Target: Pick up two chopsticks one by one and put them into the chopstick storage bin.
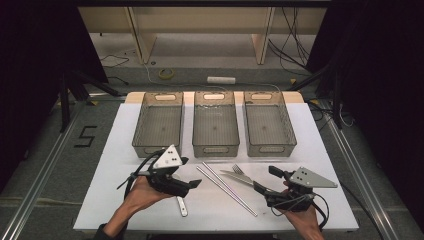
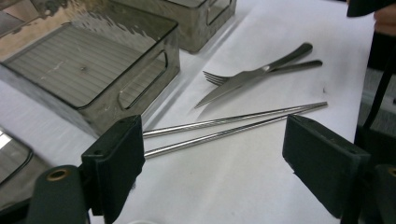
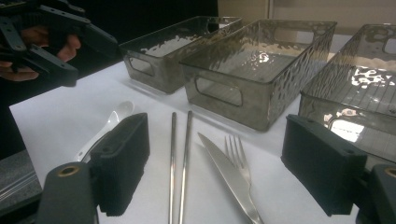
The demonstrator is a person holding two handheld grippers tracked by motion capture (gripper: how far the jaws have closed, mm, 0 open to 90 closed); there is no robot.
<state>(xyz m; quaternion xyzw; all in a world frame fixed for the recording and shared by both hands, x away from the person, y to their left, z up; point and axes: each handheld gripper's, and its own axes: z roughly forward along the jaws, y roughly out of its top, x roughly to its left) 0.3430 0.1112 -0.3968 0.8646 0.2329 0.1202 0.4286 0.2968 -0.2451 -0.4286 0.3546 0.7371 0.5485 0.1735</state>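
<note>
On the white table (image 1: 125, 150) lie a pair of steel chopsticks (image 1: 226, 186), a knife (image 1: 239, 177) crossed over a fork (image 1: 237, 169), and a white spoon (image 1: 182, 205). My left gripper (image 1: 190, 172) hovers left of the chopsticks, pointing right, open and holding nothing. In the left gripper view its own jaws frame the chopsticks (image 2: 233, 122), with the knife (image 2: 233, 84) and fork (image 2: 215, 76) beyond. My right gripper (image 1: 266, 180) stands open to the right of the cutlery, pointing left. Its view looks over the chopsticks (image 3: 180, 158), knife (image 3: 229, 175), fork (image 3: 236, 150) and spoon (image 3: 105, 127).
Three translucent grey bins stand in a row at the back of the table: left (image 1: 145, 145), middle (image 1: 216, 149), right (image 1: 290, 145). Nothing lies in any of them. Floor rails, cables and a roll of tape lie beyond the table.
</note>
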